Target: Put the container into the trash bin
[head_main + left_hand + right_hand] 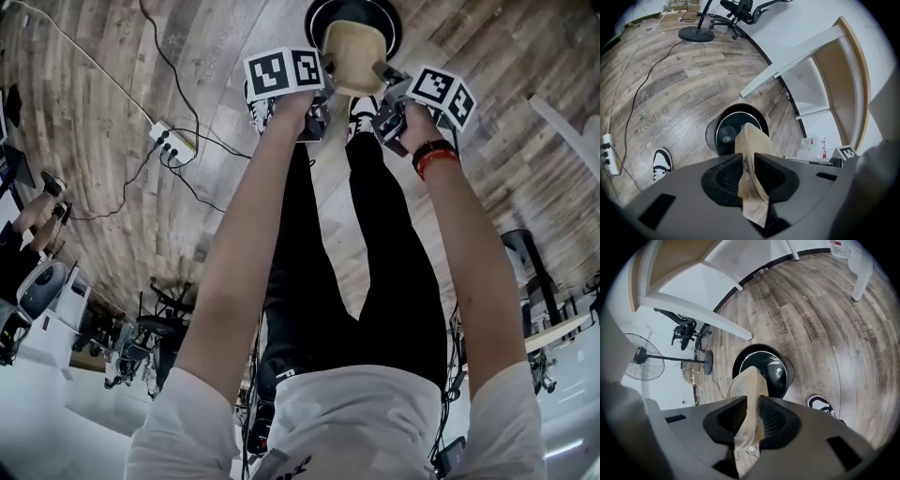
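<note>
A tan, thin-walled container point(354, 56) hangs between both grippers above a round black trash bin point(321, 13) on the wood floor. My left gripper point(323, 82) is shut on the container's left rim point(751, 154), which is pinched flat between the jaws. My right gripper point(380, 82) is shut on the opposite rim point(749, 399). In both gripper views the bin point(733, 129) point(768, 369) lies straight ahead beneath the container, with a dark liner and its mouth uncovered.
The person's shoes point(361, 111) stand just short of the bin; one shoe point(661, 161) point(820, 405) shows in each gripper view. A power strip with cables point(171, 139) lies on the floor to the left. A white table point(801, 56), an office chair point(740, 11) and a standing fan point(644, 357) are farther off.
</note>
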Tool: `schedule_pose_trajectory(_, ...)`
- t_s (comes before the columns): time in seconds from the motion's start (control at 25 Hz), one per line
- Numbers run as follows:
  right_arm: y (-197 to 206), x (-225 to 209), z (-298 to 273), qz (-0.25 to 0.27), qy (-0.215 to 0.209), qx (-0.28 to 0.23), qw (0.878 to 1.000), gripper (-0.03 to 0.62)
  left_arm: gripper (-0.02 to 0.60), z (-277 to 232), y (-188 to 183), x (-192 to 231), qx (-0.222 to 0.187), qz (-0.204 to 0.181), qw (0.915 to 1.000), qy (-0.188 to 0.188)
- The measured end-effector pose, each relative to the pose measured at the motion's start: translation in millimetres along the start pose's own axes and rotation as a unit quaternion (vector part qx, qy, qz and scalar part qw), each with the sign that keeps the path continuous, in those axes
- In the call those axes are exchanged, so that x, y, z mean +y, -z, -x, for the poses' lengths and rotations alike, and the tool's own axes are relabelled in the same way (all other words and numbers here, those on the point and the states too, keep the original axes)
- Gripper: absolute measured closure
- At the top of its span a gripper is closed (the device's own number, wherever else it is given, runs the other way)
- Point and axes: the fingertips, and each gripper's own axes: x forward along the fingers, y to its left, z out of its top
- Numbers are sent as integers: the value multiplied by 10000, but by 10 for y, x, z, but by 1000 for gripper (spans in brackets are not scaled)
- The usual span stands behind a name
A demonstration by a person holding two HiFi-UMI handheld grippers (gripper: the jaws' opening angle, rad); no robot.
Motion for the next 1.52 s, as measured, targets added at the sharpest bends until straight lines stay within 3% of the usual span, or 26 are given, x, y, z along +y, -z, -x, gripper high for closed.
schedule_pose_trajectory(0.52,-193,-71,-363,-26,67,38,10000,514,503,-296,-174,211,-69,263,9996,-12)
schedule_pose_trajectory(0.88,-202,-290,-541,-120,246,-28,9996,513,423,-551,-114,272,167,347,9992,91)
schedule_pose_trajectory(1.16,-255,-295,-513,-85,147,-16,9999,500,334,-606,-119,186,136,520,9979,370)
schedule_pose_trajectory(1.52,-305,-261,-361,128,218,-89,9996,488,325,-485,-118,154,-19,538,9979,362)
